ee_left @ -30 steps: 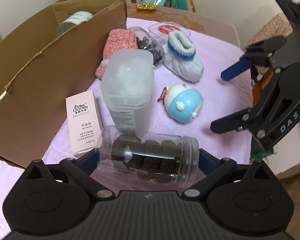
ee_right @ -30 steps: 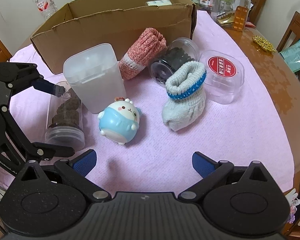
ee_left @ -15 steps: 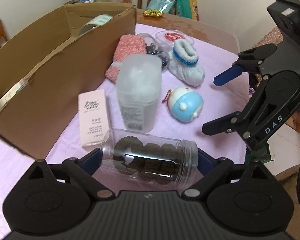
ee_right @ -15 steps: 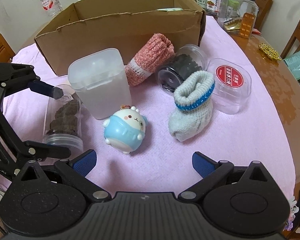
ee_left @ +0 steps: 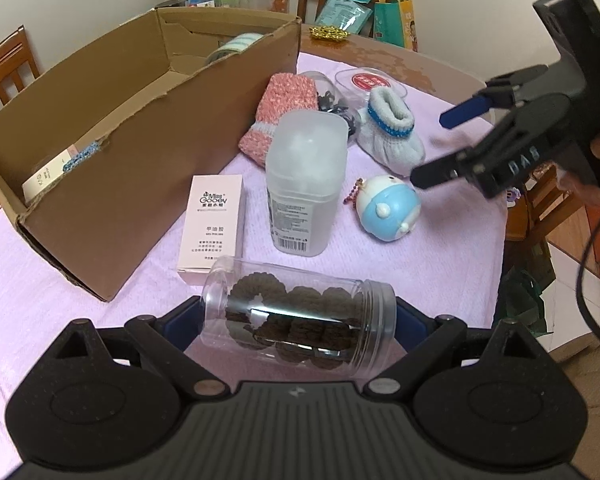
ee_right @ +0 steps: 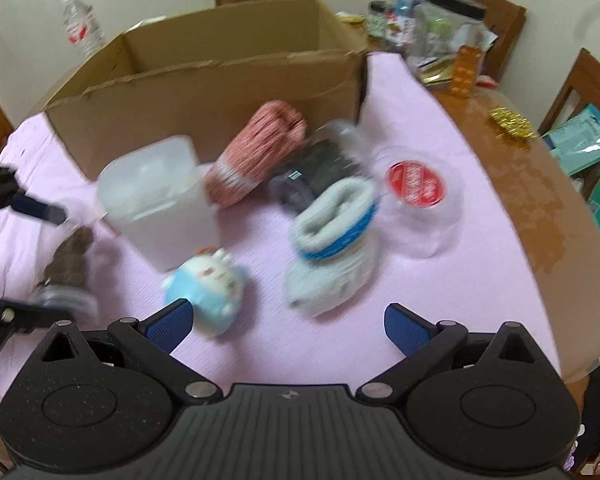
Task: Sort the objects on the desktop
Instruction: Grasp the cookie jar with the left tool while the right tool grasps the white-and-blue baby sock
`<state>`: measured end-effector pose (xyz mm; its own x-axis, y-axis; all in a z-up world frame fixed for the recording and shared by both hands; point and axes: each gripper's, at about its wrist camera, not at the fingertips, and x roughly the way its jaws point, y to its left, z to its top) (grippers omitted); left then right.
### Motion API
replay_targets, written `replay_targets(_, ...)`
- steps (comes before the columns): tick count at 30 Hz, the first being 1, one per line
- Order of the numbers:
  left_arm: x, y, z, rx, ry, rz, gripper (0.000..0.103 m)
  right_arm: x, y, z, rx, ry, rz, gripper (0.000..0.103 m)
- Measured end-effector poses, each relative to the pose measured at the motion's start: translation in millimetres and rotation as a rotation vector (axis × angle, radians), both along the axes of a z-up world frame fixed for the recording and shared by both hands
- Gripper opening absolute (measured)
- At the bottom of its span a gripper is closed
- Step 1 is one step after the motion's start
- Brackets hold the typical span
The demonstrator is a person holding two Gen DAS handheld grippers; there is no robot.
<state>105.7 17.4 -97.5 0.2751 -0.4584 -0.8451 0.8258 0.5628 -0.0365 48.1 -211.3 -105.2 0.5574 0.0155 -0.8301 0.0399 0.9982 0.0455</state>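
Observation:
A clear jar of dark brown rings lies crosswise between the fingers of my left gripper, which is shut on its two ends just above the pink cloth. The blurred right wrist view shows that jar at the far left. My right gripper is open and empty, low over the cloth. Its left finger is beside the blue-and-white toy, and the white-and-blue knit bootie lies just ahead of it. The right gripper also hangs over the toy in the left wrist view.
An open cardboard box stands at the left. In front of it are a pink carton, a frosted container, a pink knit sock, a second clear jar and a red-labelled tub. Chairs and clutter ring the table.
My left gripper has drawn back and up a little with the jar in it, so the table looks farther away. My right gripper has moved in toward the toy and the bootie.

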Motion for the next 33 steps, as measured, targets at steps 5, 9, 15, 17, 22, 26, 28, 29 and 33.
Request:
replay_targets(5,1.2,-1.0,1.8,0.0,-0.003,0.016,0.095,9.2,-14.8,-1.3,-0.023,-0.014,-0.008,0.103)
replay_targets(9,2.0,-2.7,2.3,0.006,-0.004,0.026,0.095,18.6,-17.3,-9.6,-0.06,0.001,0.018,0.094)
replay_targets(15,4.4,-6.3,2.1,0.016,-0.004,0.033,0.095,29.0,-17.6,-17.5,-0.06,0.022,0.066,0.075)
replay_targets(17,5.2,-7.5,1.7,0.018,0.0,0.032,0.095,31.7,-15.5,-18.5,-0.059,0.022,0.082,0.071)
replay_targets(22,5.5,-9.3,3.0,0.016,0.003,0.028,0.095,36.3,-13.1,-21.0,-0.065,0.024,0.11,0.068)
replay_targets(26,5.0,-11.0,5.9,0.015,-0.002,0.023,0.095,40.4,-13.5,-22.7,-0.06,0.036,0.126,0.063)
replay_targets(28,4.9,-10.8,7.7,0.013,-0.005,0.022,0.095,41.1,-12.5,-21.4,-0.069,0.037,0.133,0.059)
replay_targets(29,5.0,-10.5,9.0,0.01,-0.005,0.022,0.095,41.1,-12.2,-20.7,-0.074,0.04,0.134,0.058)
replay_targets(33,5.5,-8.7,15.4,-0.001,-0.009,0.02,0.095,40.3,-11.4,-14.9,-0.087,0.039,0.143,0.056)
